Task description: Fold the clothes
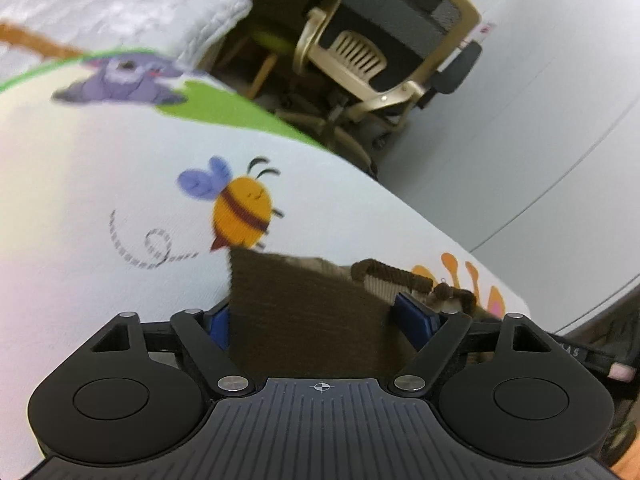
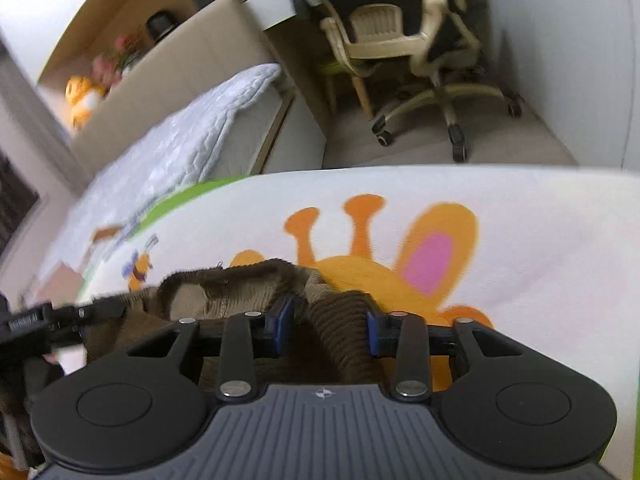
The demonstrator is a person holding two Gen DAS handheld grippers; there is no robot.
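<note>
The printed mat (image 1: 100, 168) is the largest thing and fills the area ahead of both pairs of jaws; it is white with a green border and cartoon animals. On it, a bee (image 1: 240, 212) is drawn just ahead of the left jaws, and an orange giraffe head (image 2: 384, 248) just ahead of the right jaws. Beyond the mat is a white quilted blanket (image 2: 192, 136), and farther away stands a beige office chair (image 2: 420, 52) on the floor.

The brown corduroy garment (image 2: 240, 284) lies on the mat, directly at both pairs of jaws and stretching between them. The left gripper (image 1: 320, 320) has its jaws about half spread, with a flat brown panel of the garment filling the space between the blue pads; whether the pads press the cloth, I cannot tell. The right gripper (image 2: 328, 328) has its jaws pinching a thick ribbed fold of the same garment, with the pads against the fold on both sides.
</note>
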